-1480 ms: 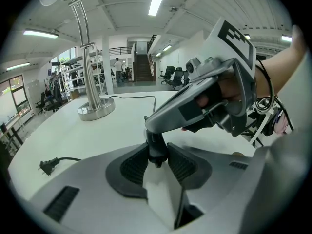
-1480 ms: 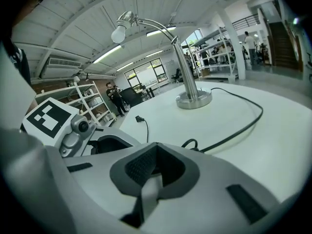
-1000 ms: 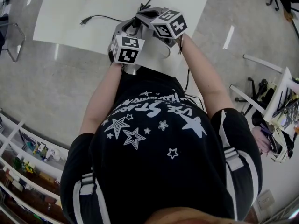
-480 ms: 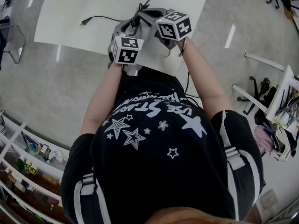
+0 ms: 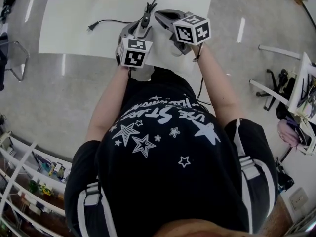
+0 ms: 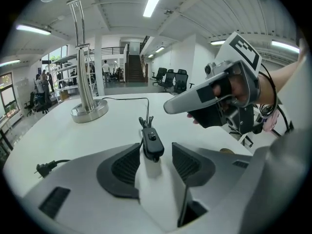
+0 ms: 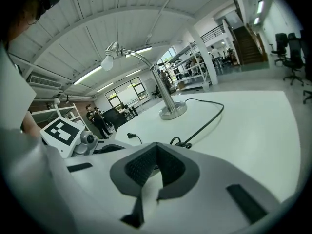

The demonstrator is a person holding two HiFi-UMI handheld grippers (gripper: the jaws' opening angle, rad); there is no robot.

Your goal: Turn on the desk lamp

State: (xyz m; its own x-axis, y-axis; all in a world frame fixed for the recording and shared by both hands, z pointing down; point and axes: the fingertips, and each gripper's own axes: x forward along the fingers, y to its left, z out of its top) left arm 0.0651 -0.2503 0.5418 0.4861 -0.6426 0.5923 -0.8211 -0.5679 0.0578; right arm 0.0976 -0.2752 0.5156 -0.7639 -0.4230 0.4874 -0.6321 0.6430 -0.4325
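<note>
The cord switch (image 6: 153,143) lies on the white worktop (image 6: 122,126) between the left gripper (image 6: 155,153) jaws, which are opening, their pads clear of it. The desk lamp (image 6: 89,112) stands well beyond those jaws, off to their left. The right gripper (image 7: 156,152) jaws seem closed on nothing.

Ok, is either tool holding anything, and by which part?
Nothing is held. The left tool has its jaws opening, with the lamp cord's inline switch between them and the pads off it. The right tool is shut and empty.
</note>
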